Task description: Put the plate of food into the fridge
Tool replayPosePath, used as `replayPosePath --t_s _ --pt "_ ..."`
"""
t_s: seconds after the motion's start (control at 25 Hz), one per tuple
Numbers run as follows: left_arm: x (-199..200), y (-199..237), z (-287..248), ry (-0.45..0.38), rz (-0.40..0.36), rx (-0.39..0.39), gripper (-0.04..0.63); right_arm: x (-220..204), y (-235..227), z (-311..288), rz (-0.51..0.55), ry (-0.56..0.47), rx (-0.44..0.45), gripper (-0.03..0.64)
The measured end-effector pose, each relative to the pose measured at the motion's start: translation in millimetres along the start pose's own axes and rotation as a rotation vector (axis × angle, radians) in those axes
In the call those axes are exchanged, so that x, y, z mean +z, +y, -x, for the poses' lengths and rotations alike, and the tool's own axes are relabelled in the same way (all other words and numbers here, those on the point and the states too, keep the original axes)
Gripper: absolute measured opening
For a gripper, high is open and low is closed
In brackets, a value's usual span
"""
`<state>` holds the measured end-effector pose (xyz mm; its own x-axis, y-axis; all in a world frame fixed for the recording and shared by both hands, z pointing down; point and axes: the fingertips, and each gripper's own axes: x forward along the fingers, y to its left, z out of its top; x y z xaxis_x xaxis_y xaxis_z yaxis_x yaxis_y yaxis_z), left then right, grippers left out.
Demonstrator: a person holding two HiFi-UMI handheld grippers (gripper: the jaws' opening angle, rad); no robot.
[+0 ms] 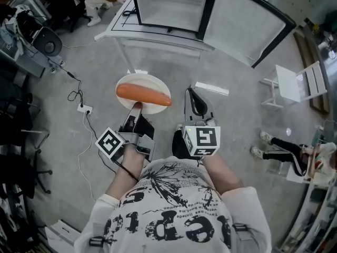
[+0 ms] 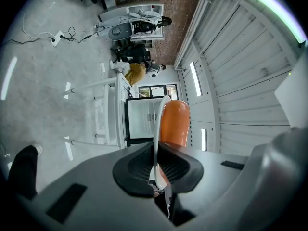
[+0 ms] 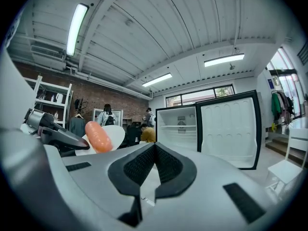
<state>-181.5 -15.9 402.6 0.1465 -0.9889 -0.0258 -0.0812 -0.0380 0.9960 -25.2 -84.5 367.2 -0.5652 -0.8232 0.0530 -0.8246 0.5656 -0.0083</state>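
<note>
A white plate [image 1: 141, 83] carries one long orange sausage [image 1: 143, 95]. My left gripper [image 1: 136, 108] is shut on the plate's near rim and holds it level above the floor. In the left gripper view the plate [image 2: 156, 126] shows edge-on between the jaws, with the sausage [image 2: 174, 121] to its right. My right gripper [image 1: 196, 105] is beside the plate on the right, shut with nothing in it. The fridge [image 1: 168, 4] stands ahead with its door [image 1: 251, 26] swung open to the right. In the right gripper view the fridge [image 3: 179, 124] looks bare inside.
The fridge sits on a low white table [image 1: 152, 37]. A white folding chair [image 1: 297, 83] stands at the right, near a person's legs [image 1: 279, 147]. A power strip with cables [image 1: 84, 108] lies on the floor at the left. Office chairs and equipment [image 1: 37, 36] crowd the left side.
</note>
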Motion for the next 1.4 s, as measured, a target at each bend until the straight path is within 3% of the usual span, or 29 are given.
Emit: replayPosePath --t_s 0.32,0.56,0.8,1.08,1.4 --pt "30 -3 -93 -0.1 0.0 0.014 0.023 12 -47 -103 -0.019 -0.007 0.098 0.0" --pt "38 1 -162 -0.136 -0.008 0.026 0.023 23 -86 -174 -0.026 -0.03 0.156 0.0" --pt "42 18 -220 -0.151 0.019 0.036 0.023 5 -121 -221 -0.029 -0.011 0.172 0.0" --pt "55 23 -282 -0.119 0.004 0.059 0.025 -2 -155 -261 -0.096 0.016 0.159 0.0" --pt "87 31 -352 -0.035 0.035 0.055 0.025 -19 -173 -309 -0.095 0.056 0.073 0.0"
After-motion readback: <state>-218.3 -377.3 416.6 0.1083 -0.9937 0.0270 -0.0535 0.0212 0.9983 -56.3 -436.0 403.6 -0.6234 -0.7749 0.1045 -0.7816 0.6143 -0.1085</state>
